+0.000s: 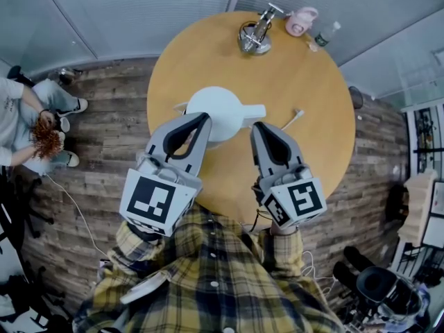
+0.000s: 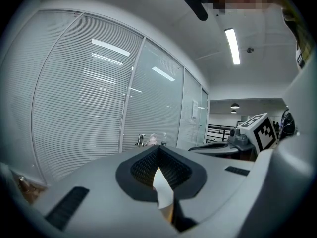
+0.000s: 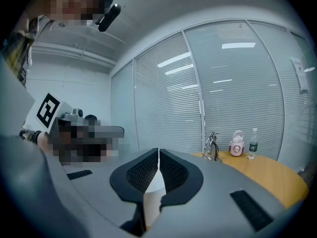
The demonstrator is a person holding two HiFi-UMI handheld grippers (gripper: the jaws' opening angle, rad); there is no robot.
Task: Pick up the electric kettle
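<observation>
The white electric kettle (image 1: 220, 109) stands near the middle of the round wooden table (image 1: 312, 82), with a stub pointing right. My left gripper (image 1: 203, 118) is shut, its tips over the kettle's left front edge. My right gripper (image 1: 257, 126) is shut too, its tips just right of the kettle's front. In the left gripper view the left gripper (image 2: 158, 148) shows its pads meeting, and a white sliver of the kettle (image 2: 162, 190) shows below them. The right gripper (image 3: 158, 150) looks the same in its own view, with the kettle (image 3: 153, 185) behind the gap. Neither holds anything.
At the table's far edge stand a chrome metal object (image 1: 254, 35), a pink cup (image 1: 301, 21) and a small water bottle (image 1: 327, 33). A white cable end (image 1: 295, 118) lies right of the kettle. A person (image 1: 24, 127) sits on the left. A black chair (image 1: 378, 286) stands at the lower right.
</observation>
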